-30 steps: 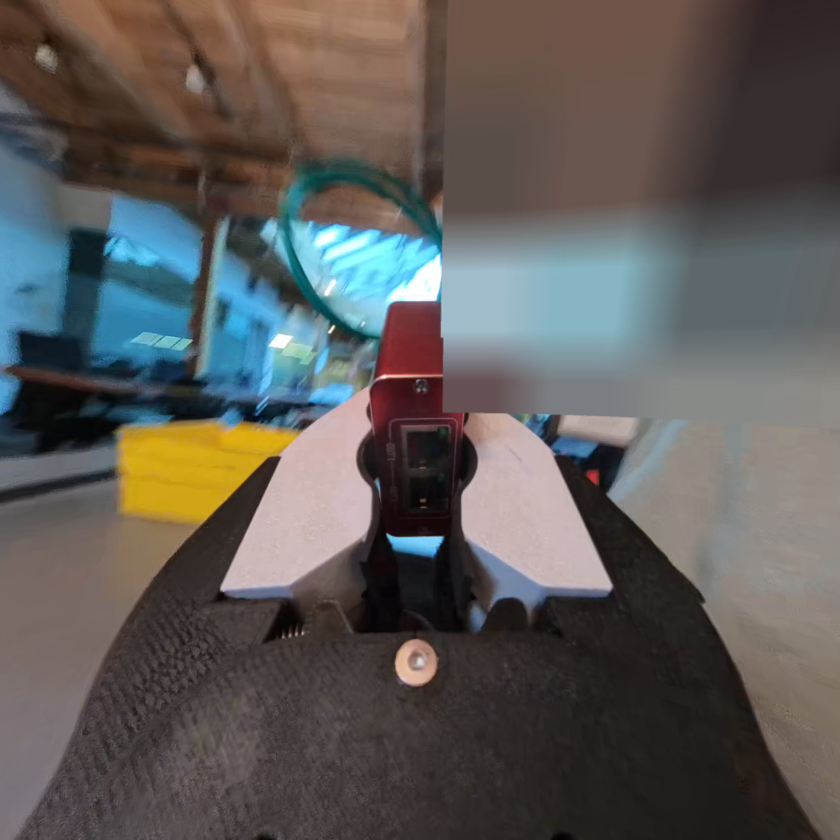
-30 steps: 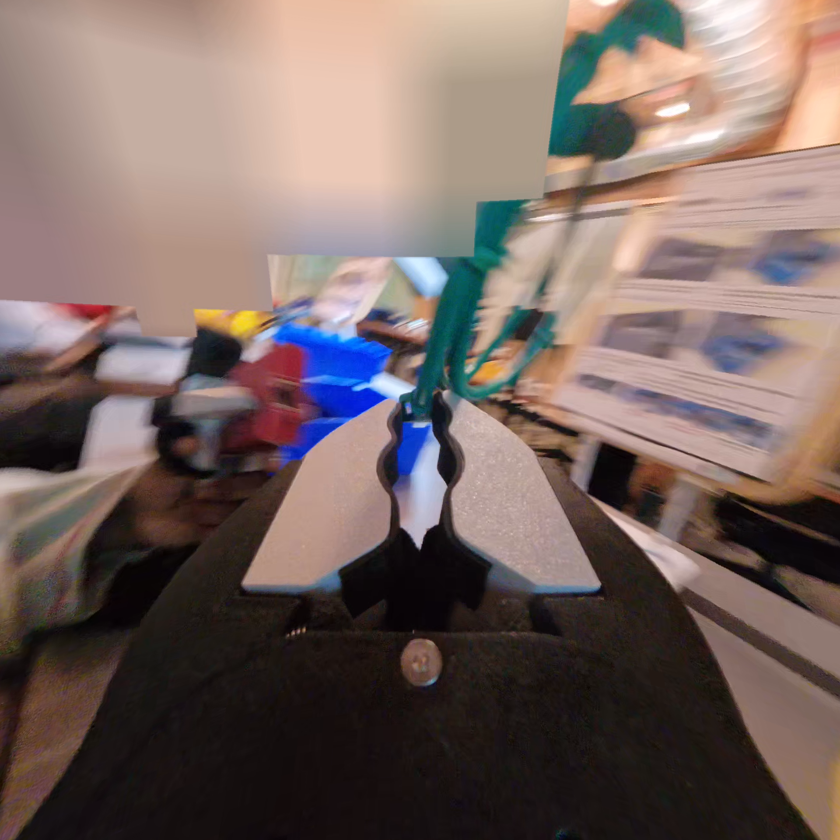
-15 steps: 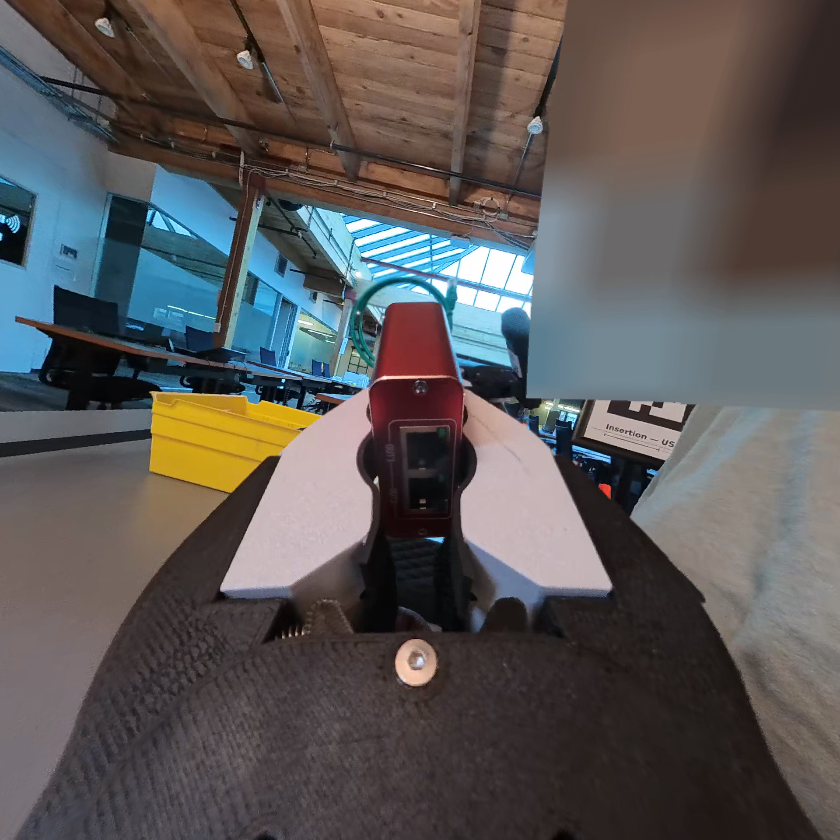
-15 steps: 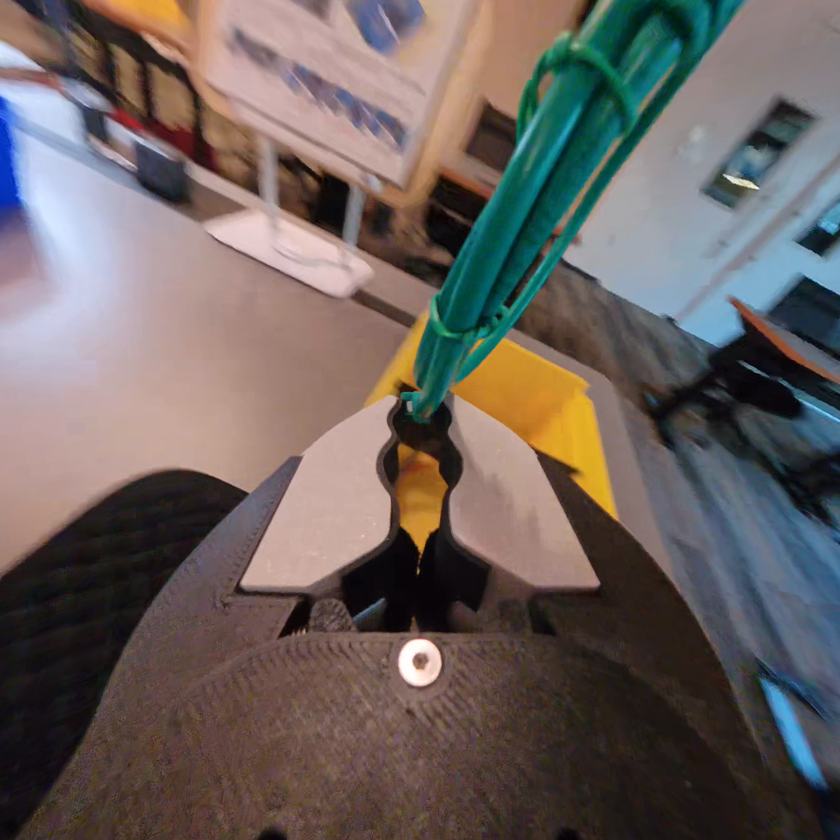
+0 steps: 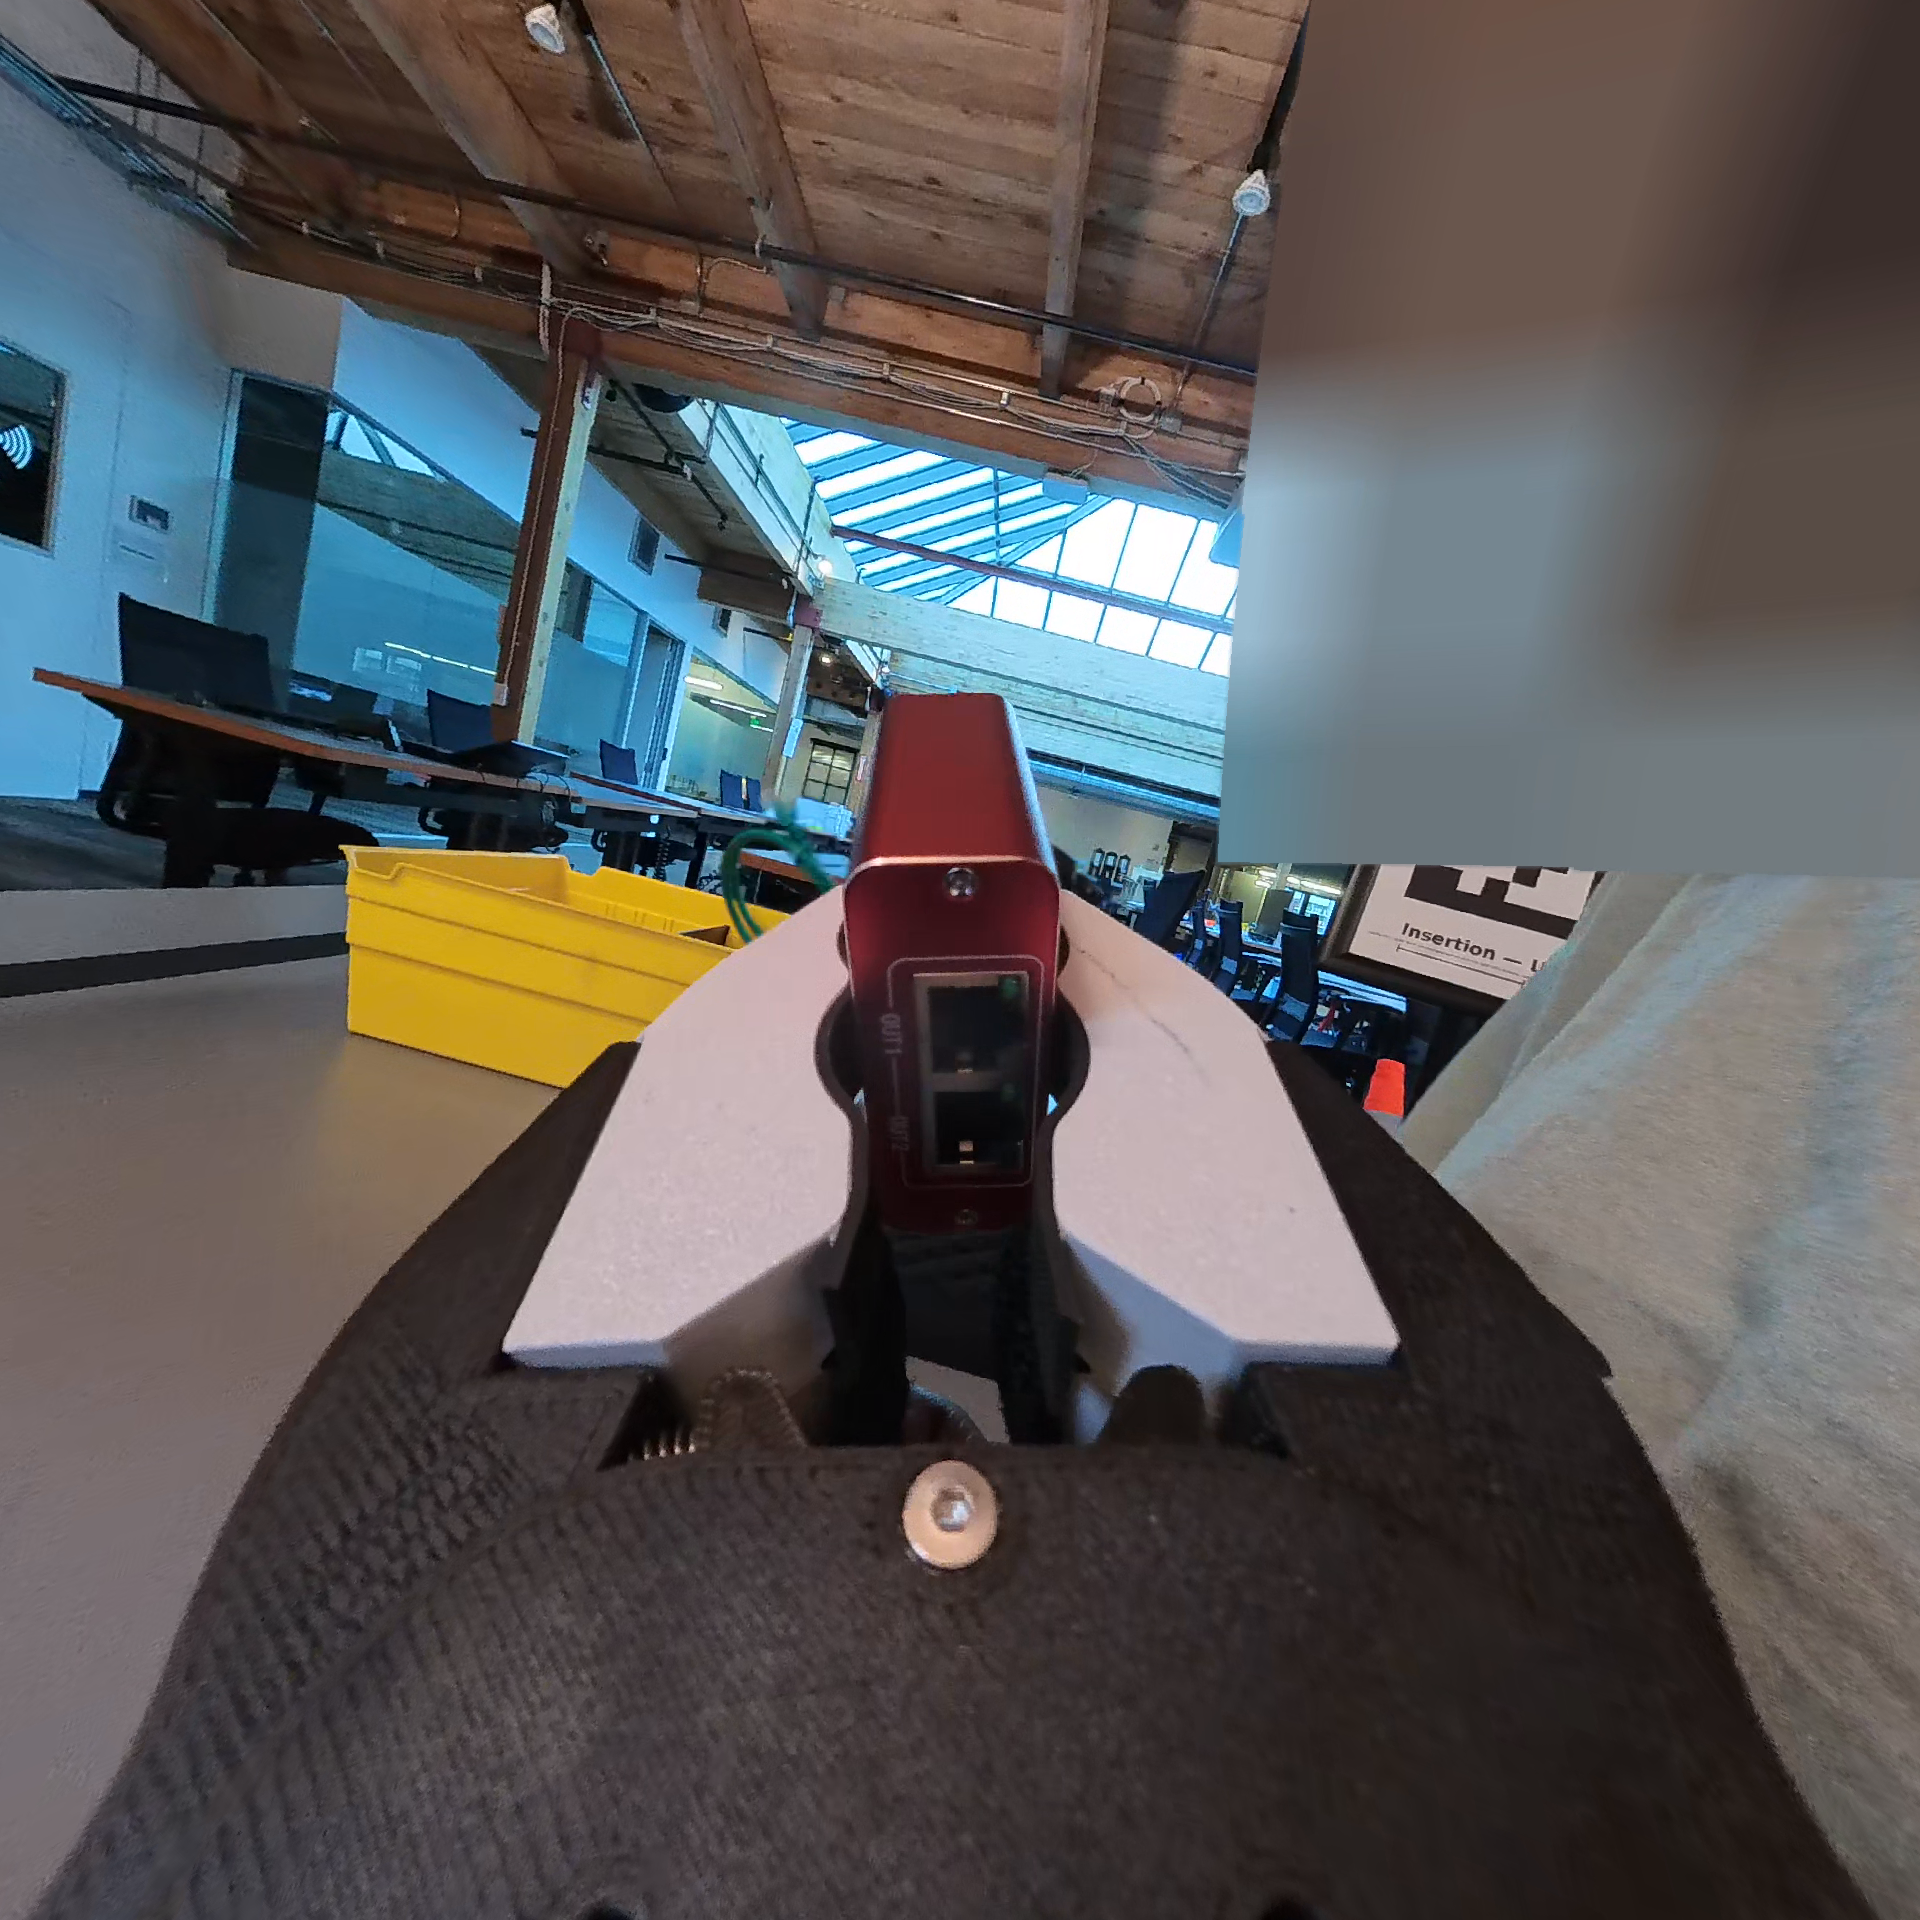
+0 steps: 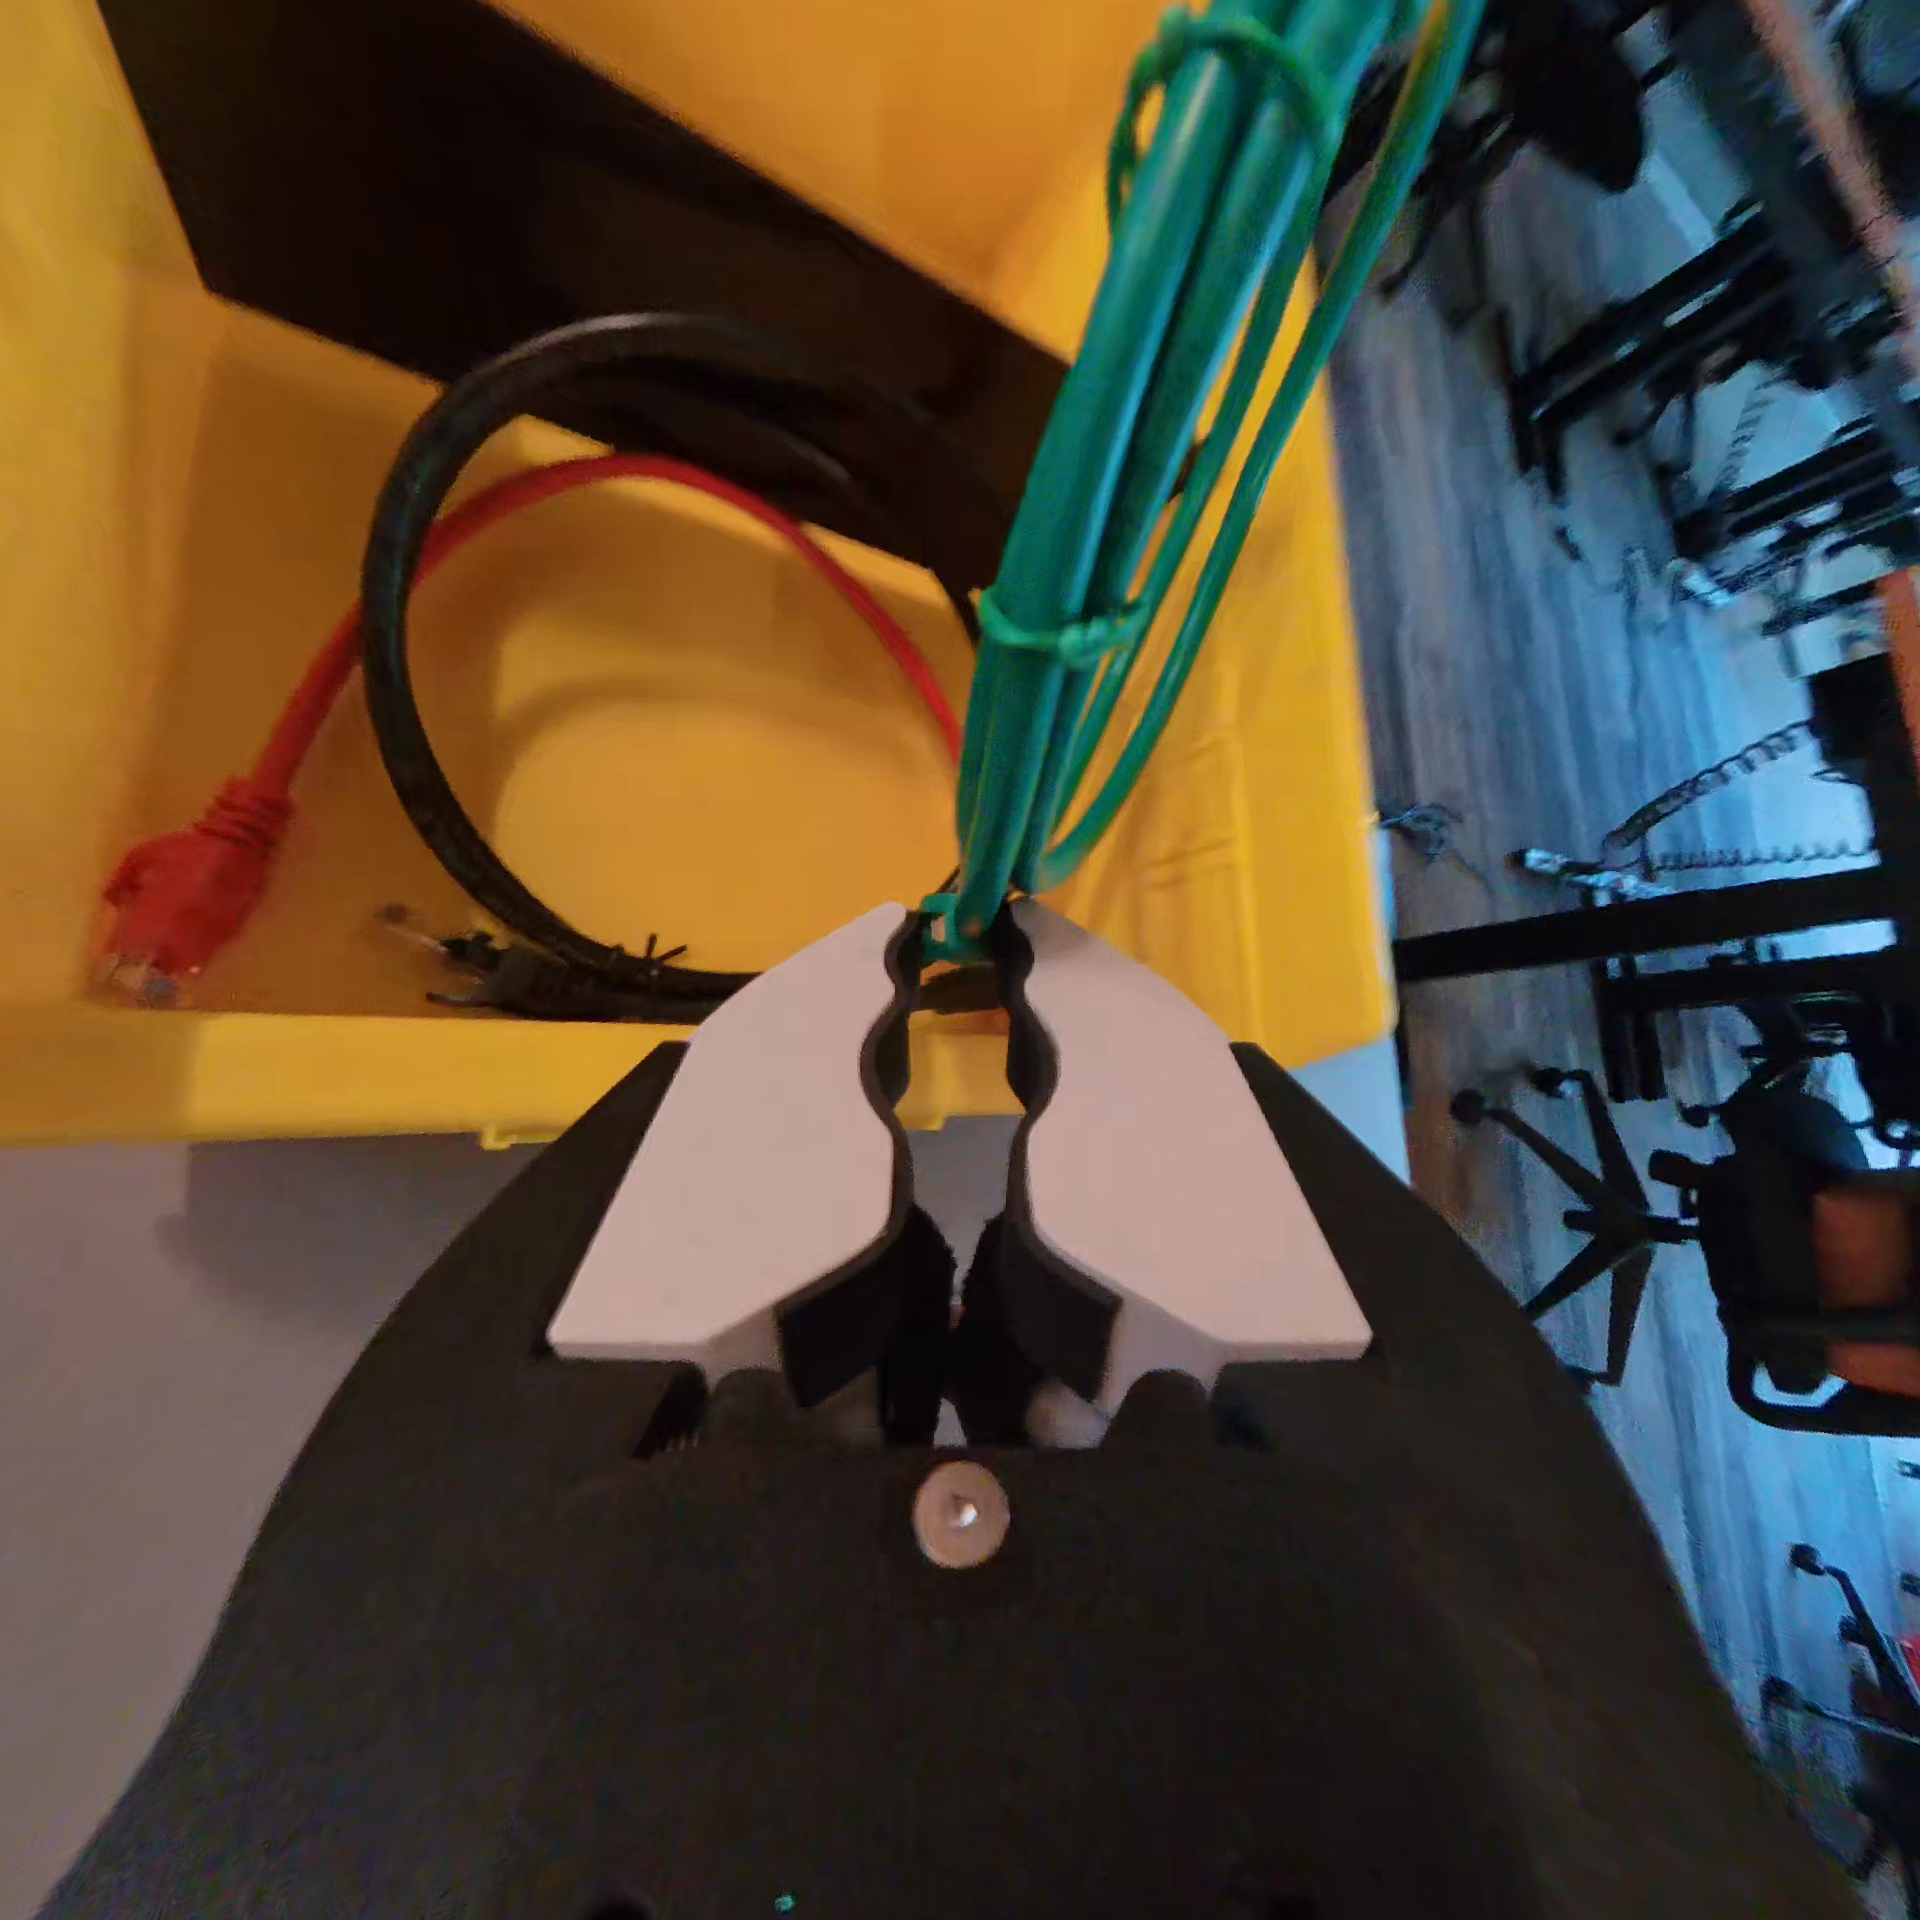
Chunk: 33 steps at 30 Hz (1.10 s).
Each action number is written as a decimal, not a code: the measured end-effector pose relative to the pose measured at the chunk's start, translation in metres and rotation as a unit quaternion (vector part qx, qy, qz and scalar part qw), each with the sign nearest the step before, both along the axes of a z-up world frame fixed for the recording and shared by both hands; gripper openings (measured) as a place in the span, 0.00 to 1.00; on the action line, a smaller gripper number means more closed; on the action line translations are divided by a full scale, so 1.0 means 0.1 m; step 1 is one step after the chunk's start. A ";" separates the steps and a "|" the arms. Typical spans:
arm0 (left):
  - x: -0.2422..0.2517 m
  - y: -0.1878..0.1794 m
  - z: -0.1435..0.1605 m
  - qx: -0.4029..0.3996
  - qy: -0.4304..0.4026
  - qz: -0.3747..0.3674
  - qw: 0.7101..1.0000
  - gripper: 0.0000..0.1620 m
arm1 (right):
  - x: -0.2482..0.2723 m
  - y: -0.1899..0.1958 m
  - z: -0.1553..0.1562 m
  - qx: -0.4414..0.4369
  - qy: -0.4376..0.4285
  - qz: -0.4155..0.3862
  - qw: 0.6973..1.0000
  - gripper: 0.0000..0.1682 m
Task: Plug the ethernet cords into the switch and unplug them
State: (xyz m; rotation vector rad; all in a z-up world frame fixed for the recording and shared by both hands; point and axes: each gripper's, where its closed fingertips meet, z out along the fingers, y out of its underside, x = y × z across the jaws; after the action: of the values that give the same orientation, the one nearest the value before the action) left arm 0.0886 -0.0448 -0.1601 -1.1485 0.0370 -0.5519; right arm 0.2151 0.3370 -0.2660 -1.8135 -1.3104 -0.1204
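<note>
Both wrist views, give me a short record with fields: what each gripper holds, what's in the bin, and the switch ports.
left gripper: shut on red switch
switch ports: two visible, both empty
right gripper: shut on green cord bundle, over the yellow bin
bin contents: red cord, black cord
bin location: on grey table
</note>
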 end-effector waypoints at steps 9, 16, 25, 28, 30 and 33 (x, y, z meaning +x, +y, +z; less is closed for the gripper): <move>0.01 -0.01 0.01 0.002 -0.003 -0.007 1.000 0.17 | -0.44 -0.44 0.11 -0.123 0.117 0.139 0.976 0.26; 0.03 -0.02 0.02 0.006 -0.004 -0.011 1.000 0.17 | -0.68 -0.44 -0.16 -0.112 0.001 0.239 0.964 0.24; 0.02 0.00 0.00 -0.001 -0.007 -0.016 1.000 0.17 | -0.67 -0.64 -0.32 -0.195 -0.035 0.282 0.939 0.07; 0.01 0.00 0.00 -0.001 -0.008 -0.013 1.000 0.17 | -0.61 -0.66 -0.22 -0.225 -0.004 0.285 0.932 0.14; 0.01 0.00 0.00 -0.002 -0.010 -0.013 1.000 0.17 | -0.64 -0.64 -0.04 -0.222 0.041 0.286 0.931 0.16; 0.02 0.01 -0.01 -0.006 -0.007 -0.013 1.000 0.17 | -0.83 -0.40 0.36 -0.144 0.143 0.259 0.944 0.24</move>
State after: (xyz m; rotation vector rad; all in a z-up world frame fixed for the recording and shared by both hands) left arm 0.0903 -0.0439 -0.1616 -1.1575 0.0370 -0.5839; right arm 0.1323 0.2973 -0.2295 -1.5760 -1.5997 0.6287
